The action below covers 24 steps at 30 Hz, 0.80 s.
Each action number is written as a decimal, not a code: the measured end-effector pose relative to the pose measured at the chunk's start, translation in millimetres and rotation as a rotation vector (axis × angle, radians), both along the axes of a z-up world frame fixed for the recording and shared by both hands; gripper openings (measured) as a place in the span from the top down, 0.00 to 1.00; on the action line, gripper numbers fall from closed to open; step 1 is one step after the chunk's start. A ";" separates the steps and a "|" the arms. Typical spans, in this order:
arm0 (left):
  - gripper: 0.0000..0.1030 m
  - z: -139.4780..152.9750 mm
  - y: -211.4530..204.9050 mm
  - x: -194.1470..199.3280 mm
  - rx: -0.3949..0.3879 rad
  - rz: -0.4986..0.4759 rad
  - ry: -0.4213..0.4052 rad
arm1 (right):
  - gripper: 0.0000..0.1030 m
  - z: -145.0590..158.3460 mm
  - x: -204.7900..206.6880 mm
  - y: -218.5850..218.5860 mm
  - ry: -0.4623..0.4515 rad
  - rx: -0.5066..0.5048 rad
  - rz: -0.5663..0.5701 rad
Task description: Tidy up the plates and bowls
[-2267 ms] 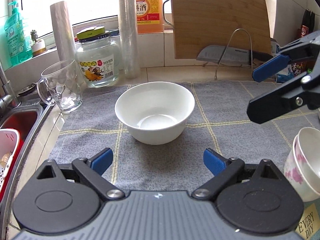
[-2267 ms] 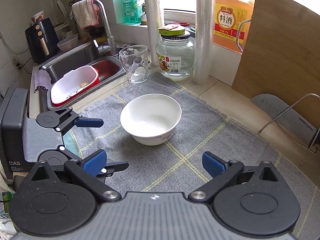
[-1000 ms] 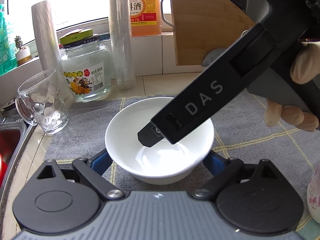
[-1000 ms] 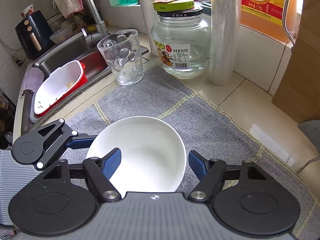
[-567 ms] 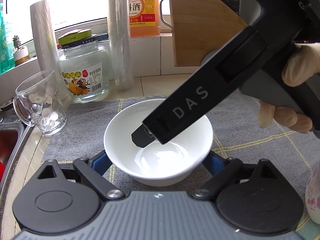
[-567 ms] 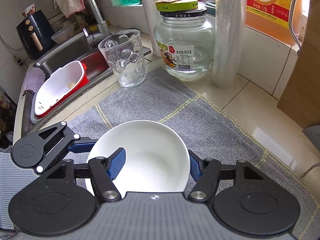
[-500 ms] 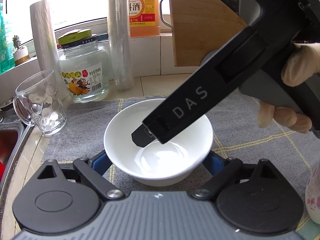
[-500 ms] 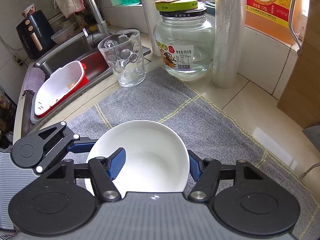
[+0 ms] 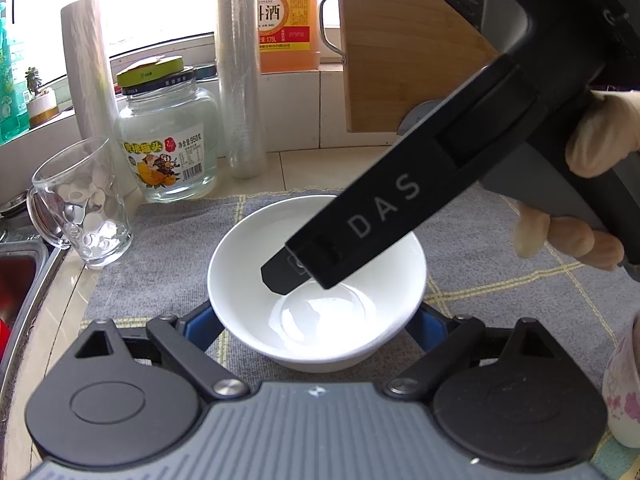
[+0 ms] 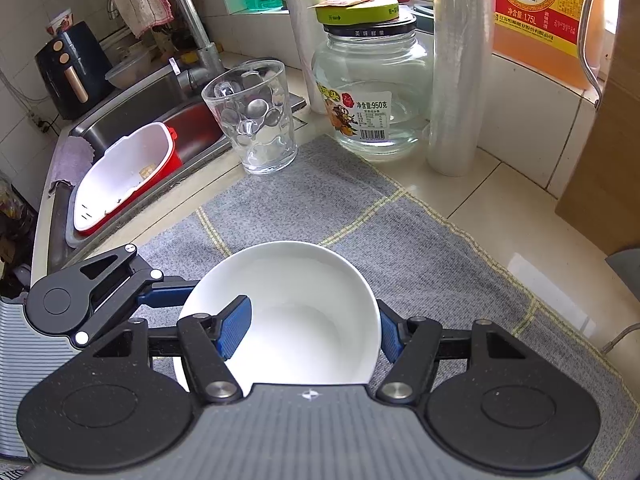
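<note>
Here the white bowl (image 10: pixel 296 316) sits on the grey mat (image 10: pixel 420 248) that covers the surface, and both grippers are at it. The right gripper (image 10: pixel 316 326) reaches down over the bowl's near side with its jaws pinching the wall: the left blue pad lies inside the bowl against the wall, and the right blue pad presses on the outside of the rim. In the left wrist view the same bowl (image 9: pixel 316 280) lies between the jaws of the left gripper (image 9: pixel 314 322), which stand spread wide, one blue pad at each side of the bowl low down; whether those pads touch it cannot be told. The right gripper's black body slants across that view from the upper right, held by a gloved hand (image 9: pixel 592 184), its tip inside the bowl.

Beyond the jaws stand a clear glass mug (image 10: pixel 256 116), a glass jar (image 10: pixel 372 92) with a green lid, and a roll of cling film (image 10: pixel 460 72). At the left gripper's right, a flowered cup (image 9: pixel 624 384) shows at the edge.
</note>
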<state>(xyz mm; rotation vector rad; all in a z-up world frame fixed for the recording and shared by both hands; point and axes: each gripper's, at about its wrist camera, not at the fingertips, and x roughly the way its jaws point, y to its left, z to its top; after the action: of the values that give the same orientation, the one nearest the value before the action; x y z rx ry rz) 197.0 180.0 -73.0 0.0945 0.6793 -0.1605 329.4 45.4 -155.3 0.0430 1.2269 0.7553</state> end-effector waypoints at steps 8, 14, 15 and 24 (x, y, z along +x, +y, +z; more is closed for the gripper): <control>0.09 16.9 -7.1 -18.7 0.016 -0.017 0.000 | 0.32 18.0 -13.5 -6.2 -0.002 0.024 0.005; 0.09 37.8 -15.1 -38.9 0.016 -0.041 -0.005 | 0.31 39.5 -31.3 -17.3 -0.009 0.052 0.000; 0.09 40.8 -17.1 -43.0 0.017 -0.045 -0.005 | 0.31 44.0 -35.3 -19.8 -0.009 0.059 -0.001; 0.09 59.6 -39.8 -77.1 0.019 -0.090 -0.006 | 0.29 77.3 -75.5 -41.0 -0.037 0.078 -0.019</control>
<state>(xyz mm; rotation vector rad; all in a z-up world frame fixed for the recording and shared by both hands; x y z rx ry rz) 120.0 140.2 -13.4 0.1442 0.6711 -0.2401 253.8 4.4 -78.0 0.1042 1.1603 0.7843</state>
